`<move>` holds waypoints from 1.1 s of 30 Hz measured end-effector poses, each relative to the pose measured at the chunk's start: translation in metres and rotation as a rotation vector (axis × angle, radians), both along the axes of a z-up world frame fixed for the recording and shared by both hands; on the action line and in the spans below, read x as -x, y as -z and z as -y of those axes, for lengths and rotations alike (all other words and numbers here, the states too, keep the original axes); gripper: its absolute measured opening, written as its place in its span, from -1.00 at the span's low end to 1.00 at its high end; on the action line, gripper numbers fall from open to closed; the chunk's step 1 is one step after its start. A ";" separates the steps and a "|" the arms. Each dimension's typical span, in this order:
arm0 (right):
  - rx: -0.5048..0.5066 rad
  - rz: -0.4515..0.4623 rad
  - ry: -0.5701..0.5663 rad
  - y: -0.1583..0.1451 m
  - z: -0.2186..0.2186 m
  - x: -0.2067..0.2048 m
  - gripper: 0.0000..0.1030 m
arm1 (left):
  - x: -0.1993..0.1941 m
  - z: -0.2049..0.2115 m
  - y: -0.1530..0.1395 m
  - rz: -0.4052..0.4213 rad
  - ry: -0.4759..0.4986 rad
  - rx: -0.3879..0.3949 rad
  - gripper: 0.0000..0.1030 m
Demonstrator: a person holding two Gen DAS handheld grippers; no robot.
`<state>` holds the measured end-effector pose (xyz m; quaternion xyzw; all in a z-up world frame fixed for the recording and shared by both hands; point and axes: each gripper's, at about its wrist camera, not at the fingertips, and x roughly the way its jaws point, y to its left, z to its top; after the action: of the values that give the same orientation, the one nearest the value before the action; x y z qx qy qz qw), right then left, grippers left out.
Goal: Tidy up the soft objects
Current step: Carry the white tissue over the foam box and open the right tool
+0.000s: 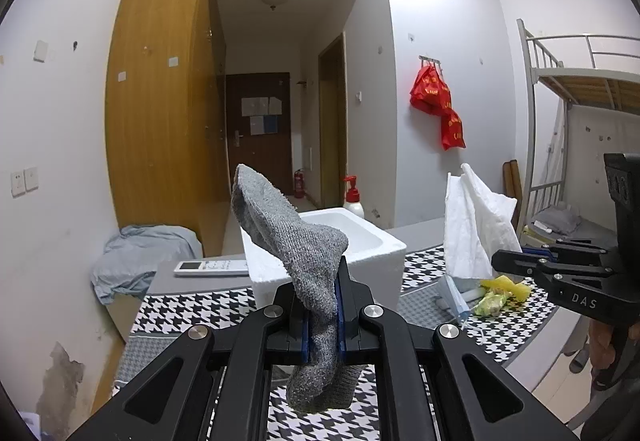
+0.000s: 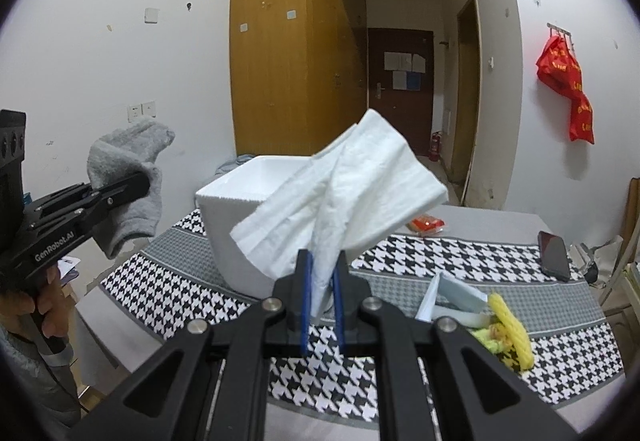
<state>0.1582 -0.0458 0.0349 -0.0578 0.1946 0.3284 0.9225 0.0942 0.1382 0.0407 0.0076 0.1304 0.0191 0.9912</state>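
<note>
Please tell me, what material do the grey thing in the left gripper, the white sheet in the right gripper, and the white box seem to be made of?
Grey sock: knitted fabric, likely cotton blend; looped, fuzzy texture, hangs limp.
White sheet: probably tissue paper or thin nonwoven cloth; matte, creased, embossed lines.
White box: looks like expanded foam; thick walls, matte grainy surface.

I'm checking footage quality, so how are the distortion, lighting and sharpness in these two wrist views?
Left wrist view: strong fisheye bending of the wooden wardrobe and dark vignette corners; even indoor light; the grey knitted sock is sharp. Right wrist view: same curvature; the white crumpled tissue is bright yet keeps its creases; no obvious motion blur.
</note>
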 end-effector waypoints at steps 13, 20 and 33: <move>-0.022 -0.009 -0.017 -0.008 -0.019 -0.019 -0.76 | -0.011 -0.017 -0.010 -0.010 -0.016 0.004 -0.81; -0.019 -0.002 -0.033 -0.015 -0.035 -0.030 -0.76 | -0.013 -0.029 -0.014 -0.004 -0.031 0.013 -0.81; -0.015 -0.025 -0.122 -0.018 -0.071 -0.058 -0.76 | -0.011 -0.047 -0.012 -0.024 -0.119 0.036 -0.81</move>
<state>0.2163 0.0252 0.0529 -0.0585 0.1999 0.3861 0.8987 0.1047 0.1856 0.0530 -0.0176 0.1429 0.0754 0.9867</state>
